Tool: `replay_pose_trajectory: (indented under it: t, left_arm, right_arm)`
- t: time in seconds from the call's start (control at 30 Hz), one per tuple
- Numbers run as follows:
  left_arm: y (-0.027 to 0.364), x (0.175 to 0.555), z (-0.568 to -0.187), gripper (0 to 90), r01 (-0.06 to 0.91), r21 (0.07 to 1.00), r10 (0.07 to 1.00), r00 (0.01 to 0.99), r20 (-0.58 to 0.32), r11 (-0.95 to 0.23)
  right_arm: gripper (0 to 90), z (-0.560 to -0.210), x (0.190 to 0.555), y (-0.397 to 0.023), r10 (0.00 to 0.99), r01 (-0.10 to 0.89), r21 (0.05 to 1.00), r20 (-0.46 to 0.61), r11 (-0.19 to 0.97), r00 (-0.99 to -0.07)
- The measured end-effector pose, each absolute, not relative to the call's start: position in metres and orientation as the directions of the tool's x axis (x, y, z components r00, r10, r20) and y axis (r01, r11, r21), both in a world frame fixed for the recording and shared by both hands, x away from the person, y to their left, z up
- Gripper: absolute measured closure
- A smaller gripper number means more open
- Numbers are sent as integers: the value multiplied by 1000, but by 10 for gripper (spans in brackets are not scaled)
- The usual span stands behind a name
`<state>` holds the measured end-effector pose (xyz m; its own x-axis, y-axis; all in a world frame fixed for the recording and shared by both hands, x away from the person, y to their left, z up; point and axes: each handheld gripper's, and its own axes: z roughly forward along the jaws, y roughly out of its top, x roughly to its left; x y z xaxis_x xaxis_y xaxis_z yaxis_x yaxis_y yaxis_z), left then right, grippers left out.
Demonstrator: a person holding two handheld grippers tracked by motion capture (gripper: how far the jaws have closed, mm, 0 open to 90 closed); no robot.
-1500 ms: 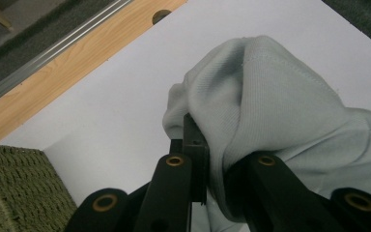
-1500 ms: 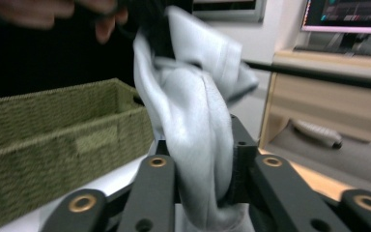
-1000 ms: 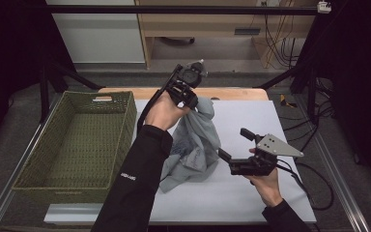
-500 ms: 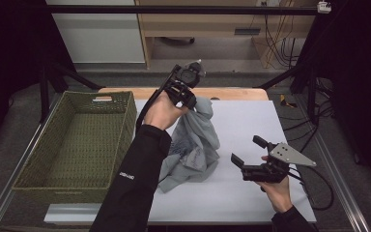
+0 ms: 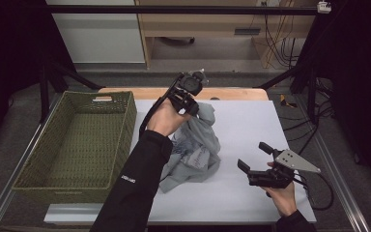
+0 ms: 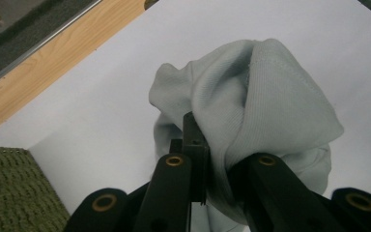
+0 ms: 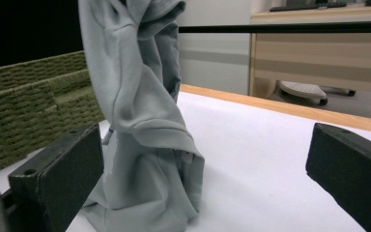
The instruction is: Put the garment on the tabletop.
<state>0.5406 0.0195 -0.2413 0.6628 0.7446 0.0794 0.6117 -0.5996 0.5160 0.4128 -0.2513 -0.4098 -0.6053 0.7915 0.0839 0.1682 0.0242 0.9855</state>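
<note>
Pale grey garment (image 5: 196, 145) with a faint printed patch; olive-green woven basket (image 5: 77, 140); white tabletop (image 5: 251, 125) edged in light wood; black gripper jaws.

My jaws rise from the bottom of the frame, pinching a fold of grey cloth (image 6: 251, 101) at centre. A green woven basket (image 6: 9, 193) sits lower left, on the white table (image 6: 101, 87).

left gripper (image 5: 189, 96) raised, jaws clamped | right gripper (image 5: 254, 162) low, jaws apart

Bare white table (image 5: 251, 130) lies open right of the hanging grey garment (image 5: 198, 145); green basket (image 5: 77, 145) walls the left.
</note>
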Motion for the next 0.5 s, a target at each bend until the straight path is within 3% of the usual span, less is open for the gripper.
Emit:
replay_pose_trajectory:
  t: [0.5]
  left_arm:
    - [14, 531, -307, 817, 573, 547, 706, 706, 49, -611]
  right_arm:
    - [4, -416, 409, -259, 796, 166, 986, 85, 20, -599]
